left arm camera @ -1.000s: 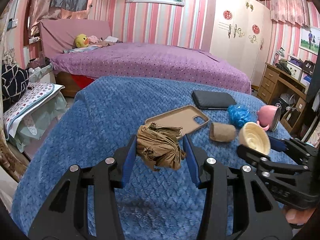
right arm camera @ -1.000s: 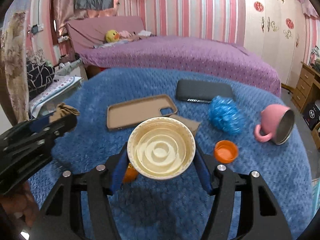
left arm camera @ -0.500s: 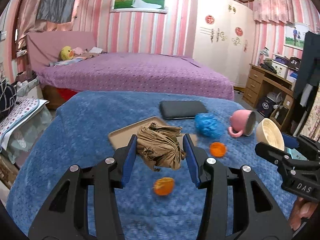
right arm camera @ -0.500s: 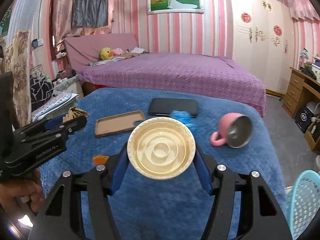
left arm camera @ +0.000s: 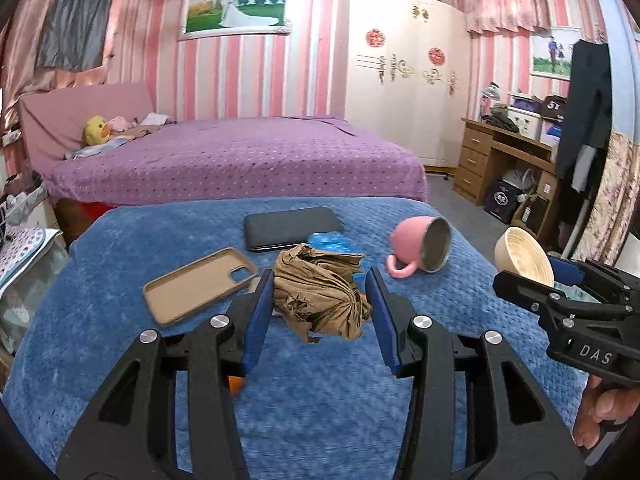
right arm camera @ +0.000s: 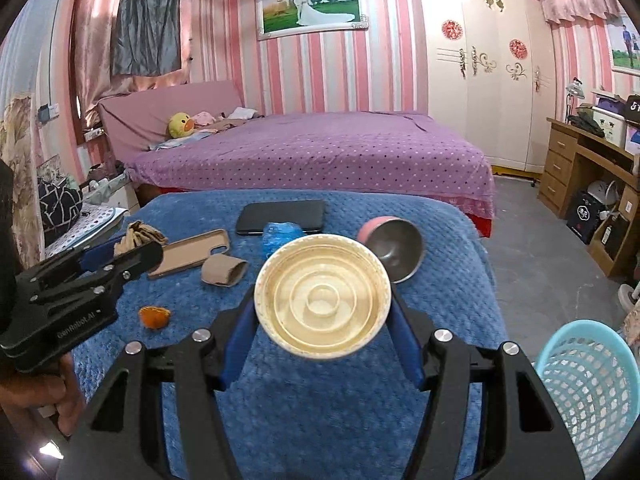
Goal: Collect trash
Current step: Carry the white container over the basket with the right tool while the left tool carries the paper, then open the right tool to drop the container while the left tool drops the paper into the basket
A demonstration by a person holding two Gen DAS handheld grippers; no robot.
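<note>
Both hand-held grippers swinging right since earlier frame, basket (right arm camera: 592, 392) now entering right view. Left hand-held gripper (left arm camera: 320, 300) clamping crumpled brown paper (left arm camera: 320, 292); right hand-held gripper (right arm camera: 322, 304) clamping cup (right arm camera: 322, 300) by its sides. Both loads hanging over blue blanket (left arm camera: 120, 260).

Risks, judged: round cup slipping from pads; paper springing loose before basket; release early, trash landing on floor.

Orange scrap (right arm camera: 154, 316), cardboard sleeve (right arm camera: 222, 270) still lying on blanket. Room: purple bed (left arm camera: 240, 160), striped pink walls.
</note>
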